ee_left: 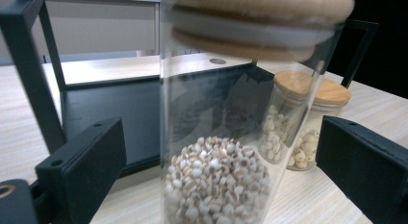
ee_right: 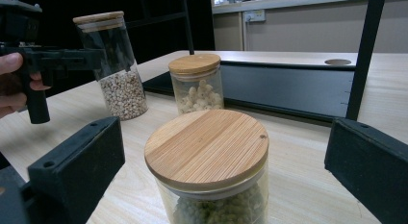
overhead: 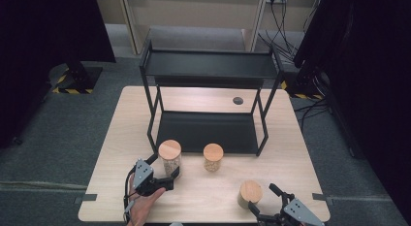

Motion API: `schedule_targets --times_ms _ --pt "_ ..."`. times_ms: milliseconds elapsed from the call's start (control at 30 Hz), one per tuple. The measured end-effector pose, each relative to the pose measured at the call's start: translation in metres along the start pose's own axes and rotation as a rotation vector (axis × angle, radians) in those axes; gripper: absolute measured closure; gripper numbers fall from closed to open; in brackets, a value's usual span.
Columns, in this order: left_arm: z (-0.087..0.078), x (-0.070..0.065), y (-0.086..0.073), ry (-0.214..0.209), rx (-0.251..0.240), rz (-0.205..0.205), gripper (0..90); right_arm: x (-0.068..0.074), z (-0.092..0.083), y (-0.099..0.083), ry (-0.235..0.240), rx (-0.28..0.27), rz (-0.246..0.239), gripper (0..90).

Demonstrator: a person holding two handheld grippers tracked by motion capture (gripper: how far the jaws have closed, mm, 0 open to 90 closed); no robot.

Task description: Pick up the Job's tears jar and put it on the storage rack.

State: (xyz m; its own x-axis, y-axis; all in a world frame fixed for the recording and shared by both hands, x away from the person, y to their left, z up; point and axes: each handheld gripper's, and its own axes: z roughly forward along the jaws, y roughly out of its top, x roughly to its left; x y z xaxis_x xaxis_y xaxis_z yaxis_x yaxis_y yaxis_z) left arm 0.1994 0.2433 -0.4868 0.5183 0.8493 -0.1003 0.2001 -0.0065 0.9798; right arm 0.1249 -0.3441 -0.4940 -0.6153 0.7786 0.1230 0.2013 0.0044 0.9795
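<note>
Left gripper (overhead: 164,173) spread wide, tall clear bamboo-lidded grain jar (overhead: 170,158) between its jaws, ungripped, likely lined up for shelving. Right gripper (overhead: 269,201) also unclenched, short wooden-lidded glass jar (overhead: 250,194) just ahead, awaiting grasp.

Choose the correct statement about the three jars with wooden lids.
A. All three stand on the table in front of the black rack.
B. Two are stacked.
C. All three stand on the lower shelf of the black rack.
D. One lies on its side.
A: the tall jar, the middle jar and the short jar all stand upright and apart on the table, in front of the black rack.
</note>
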Motion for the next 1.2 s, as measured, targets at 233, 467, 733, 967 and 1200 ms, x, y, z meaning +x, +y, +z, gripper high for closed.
schedule_targets --times_ms 233,467,733,967,1200 --pt "0.007 -0.001 0.004 -0.006 0.006 0.007 4.2 0.000 0.000 0.000 0.002 0.000 0.004 0.5" --pt "0.013 -0.001 0.005 -0.011 0.014 0.020 8.0 -0.001 0.000 0.000 0.002 0.000 0.006 0.5" --pt "0.018 0.000 0.007 -0.008 0.015 0.035 24.2 -0.002 0.000 -0.001 0.005 -0.002 0.013 0.5" --pt "0.017 -0.008 0.007 0.018 0.012 0.058 25.0 -0.002 0.000 -0.001 0.006 -0.002 0.014 0.5" --pt "0.015 -0.009 0.011 0.011 0.008 0.053 25.2 -0.002 0.000 -0.001 0.005 -0.005 0.016 0.5"
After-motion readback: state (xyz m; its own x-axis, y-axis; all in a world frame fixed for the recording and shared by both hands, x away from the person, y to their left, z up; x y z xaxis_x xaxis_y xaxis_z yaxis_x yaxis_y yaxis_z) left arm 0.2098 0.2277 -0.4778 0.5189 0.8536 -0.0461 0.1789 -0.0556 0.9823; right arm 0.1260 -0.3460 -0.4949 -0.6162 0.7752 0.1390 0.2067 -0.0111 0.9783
